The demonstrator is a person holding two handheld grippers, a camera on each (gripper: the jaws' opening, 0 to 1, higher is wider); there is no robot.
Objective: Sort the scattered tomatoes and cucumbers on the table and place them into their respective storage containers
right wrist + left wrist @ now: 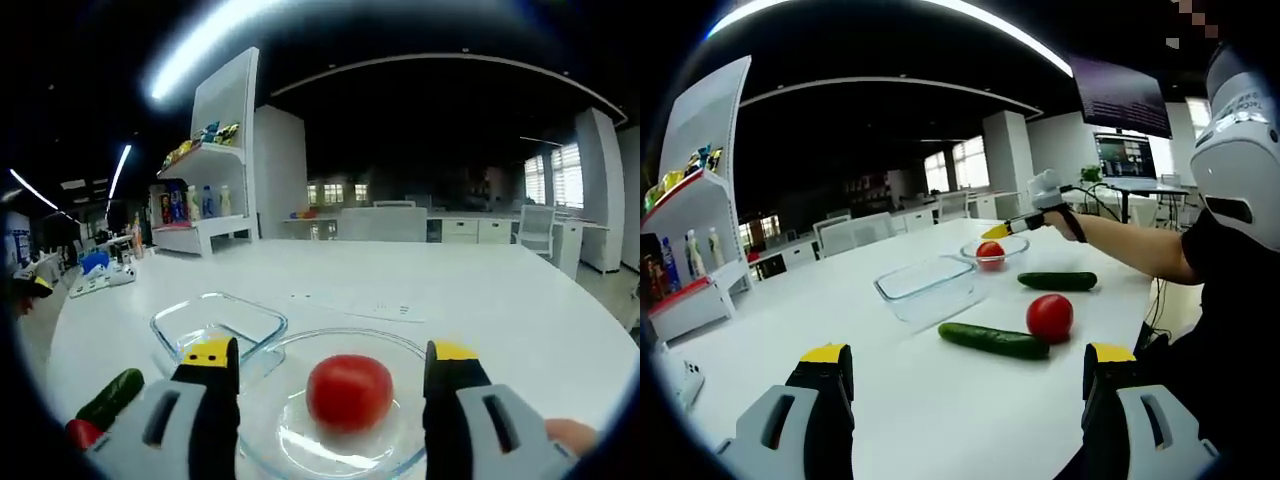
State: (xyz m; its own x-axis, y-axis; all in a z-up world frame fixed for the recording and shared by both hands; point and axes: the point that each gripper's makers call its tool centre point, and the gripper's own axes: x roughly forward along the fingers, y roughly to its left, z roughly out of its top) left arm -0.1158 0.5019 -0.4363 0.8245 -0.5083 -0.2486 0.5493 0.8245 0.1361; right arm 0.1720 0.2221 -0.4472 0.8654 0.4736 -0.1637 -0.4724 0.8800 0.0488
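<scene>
In the right gripper view a red tomato [348, 392] lies in a round glass bowl [300, 350]. My right gripper [331, 352] hovers just above it, open, with the jaws wide on either side and not touching it. The left gripper view shows that right gripper [1005, 229] over the bowl [1012, 243] with its tomato [990, 251]. A rectangular glass container [930, 288] stands empty beside the bowl. On the table lie a second tomato [1050, 317] and two cucumbers, one near [993, 340], one farther [1057, 281]. My left gripper [968, 355] is open, short of them.
A white shelf unit [700, 200] with bottles and snacks stands beyond the table's left side. A person's arm [1130, 245] reaches over the right edge. A small white device [685, 380] lies at the near left. Bare white tabletop [400, 280] stretches behind the bowl.
</scene>
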